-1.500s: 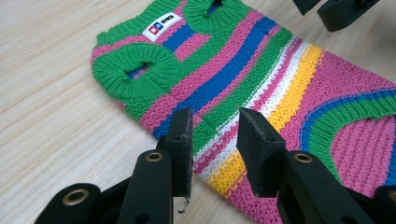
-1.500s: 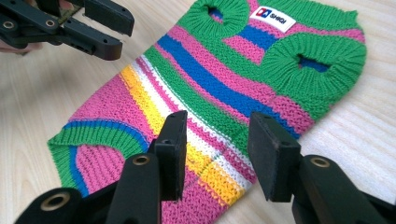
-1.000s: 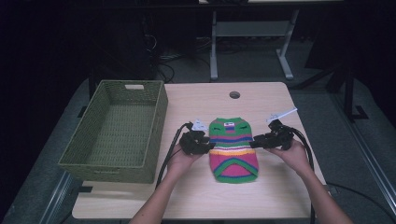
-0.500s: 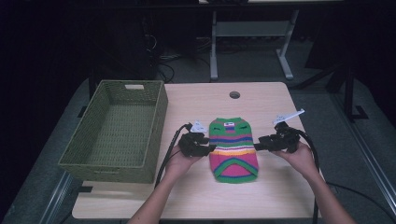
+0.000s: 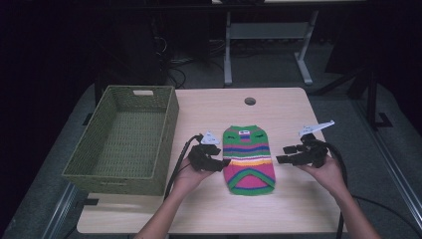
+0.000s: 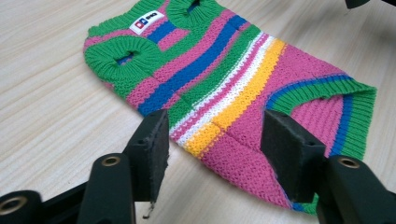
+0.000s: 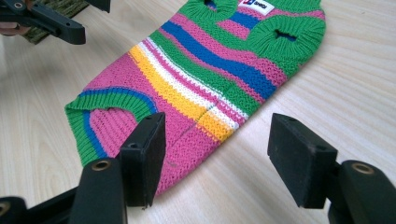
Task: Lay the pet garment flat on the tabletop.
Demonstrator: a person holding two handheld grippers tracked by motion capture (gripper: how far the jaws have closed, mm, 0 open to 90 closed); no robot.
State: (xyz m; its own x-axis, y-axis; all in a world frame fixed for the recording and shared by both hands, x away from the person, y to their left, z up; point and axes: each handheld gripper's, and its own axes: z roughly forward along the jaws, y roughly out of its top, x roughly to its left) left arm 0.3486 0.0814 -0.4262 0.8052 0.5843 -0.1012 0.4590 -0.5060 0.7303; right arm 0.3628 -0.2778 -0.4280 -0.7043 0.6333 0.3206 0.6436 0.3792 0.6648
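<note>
Left black two-jaw gripper (image 5: 225,162) sits at the left edge of the small striped knitted sweater (image 5: 249,157), jaws spread wide apart w/ nothing between the pads. In the left gripper view the pads (image 6: 154,149) frame the sweater's (image 6: 233,93) side edge around the yellow and white stripes; whether they touch the knit can't be told. The left hand (image 5: 186,174) holds it from below, cable trailing back toward the table's front edge.

Right black two-jaw gripper (image 5: 283,153) is near the sweater's right edge but apart from it in the high view, bare wood between. Its jaws are also wide apart, gripping nothing. The right gripper view has its pads (image 7: 148,154) above the table just beside the sweater's (image 7: 205,70) yellow stripe edge; the left gripper (image 7: 46,18) shows at top left there. The right hand (image 5: 328,169) cups it from underneath.

Sweater lies flat at mid-table on the light wooden table (image 5: 278,107), green collar and white label toward the far side, green-trimmed pink hem toward the person. Stripes: green, pink, blue, white, yellow.

Green woven rectangular basket (image 5: 124,139) stands at the table's left, near the left gripper, not touching the sweater. A round hole (image 5: 250,101) sits in the tabletop beyond the collar.
</note>
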